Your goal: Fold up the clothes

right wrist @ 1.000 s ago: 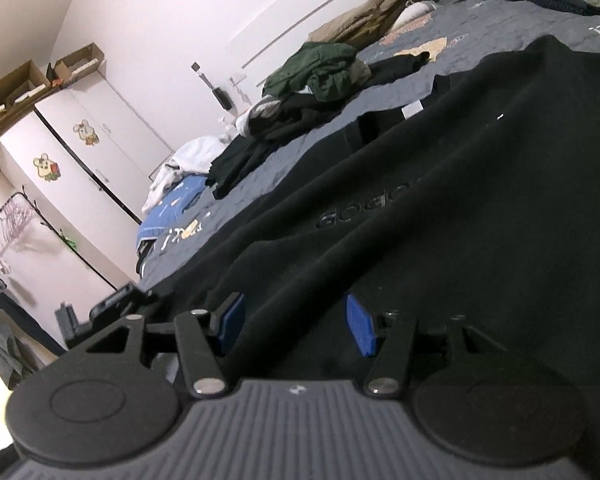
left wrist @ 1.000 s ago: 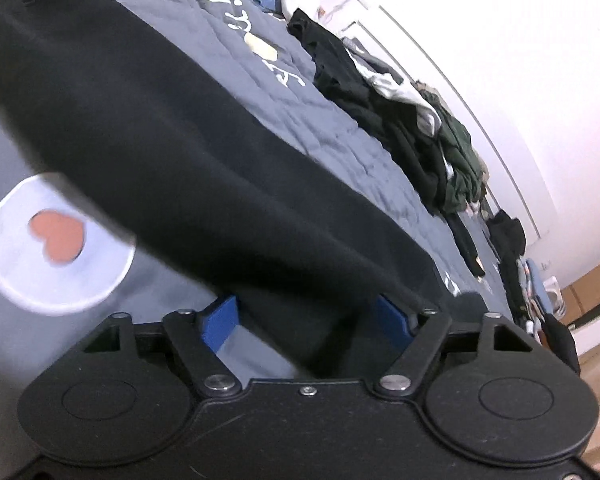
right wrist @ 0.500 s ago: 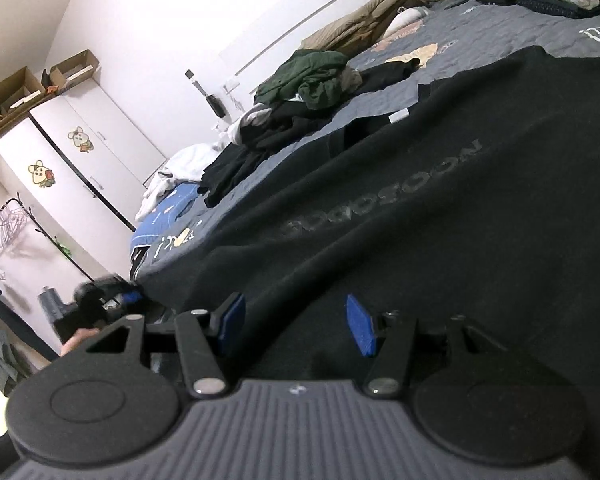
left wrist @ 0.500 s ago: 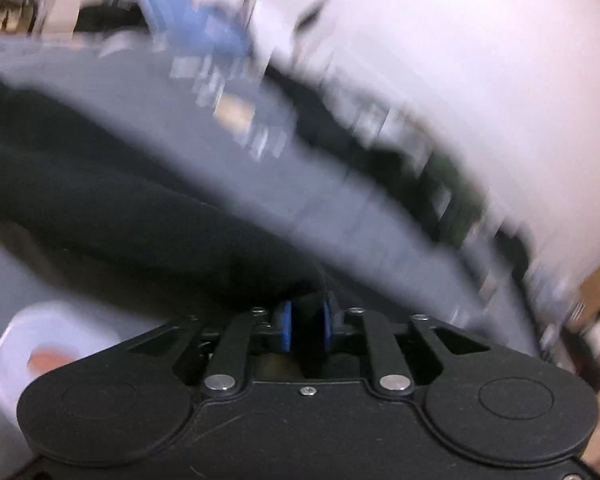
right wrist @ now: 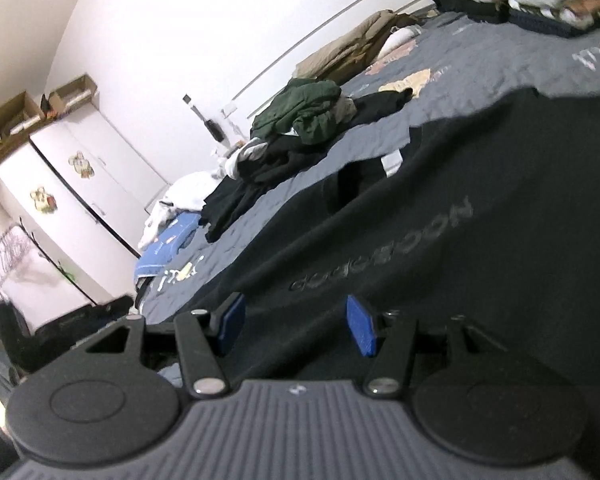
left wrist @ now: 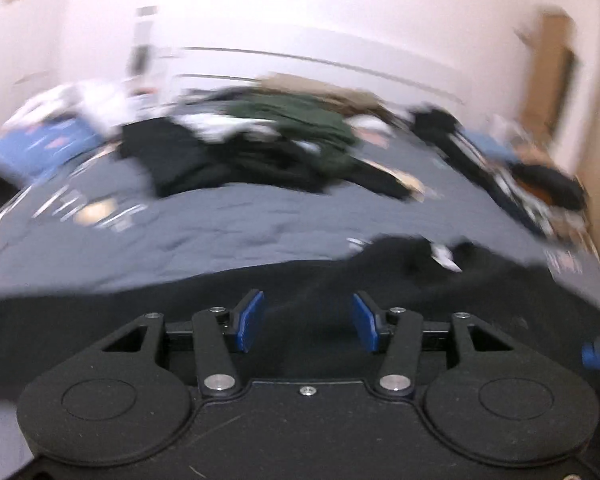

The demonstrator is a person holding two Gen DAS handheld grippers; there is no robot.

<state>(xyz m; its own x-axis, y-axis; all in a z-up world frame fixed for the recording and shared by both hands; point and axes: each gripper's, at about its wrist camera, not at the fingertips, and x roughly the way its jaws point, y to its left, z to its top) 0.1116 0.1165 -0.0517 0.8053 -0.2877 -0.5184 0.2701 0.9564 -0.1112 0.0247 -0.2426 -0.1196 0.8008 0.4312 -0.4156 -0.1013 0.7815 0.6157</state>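
Left gripper [left wrist: 307,322]: jaws about half apart and opening, pads clear of cloth, nothing held. Right gripper [right wrist: 291,327]: jaws about half apart, gripping nothing; fabric lies under the gap, pads not pinching it. Black sweatshirt [right wrist: 480,216] spread flat on the grey bedspread [left wrist: 220,232], just ahead of both. Beyond: loose clothes heap [right wrist: 300,120]; folded stack [right wrist: 540,4] in the far corner. Risk: left view is motion-blurred, so a fast re-grab could miss the hem or pinch the bedspread too, skewing the fold.
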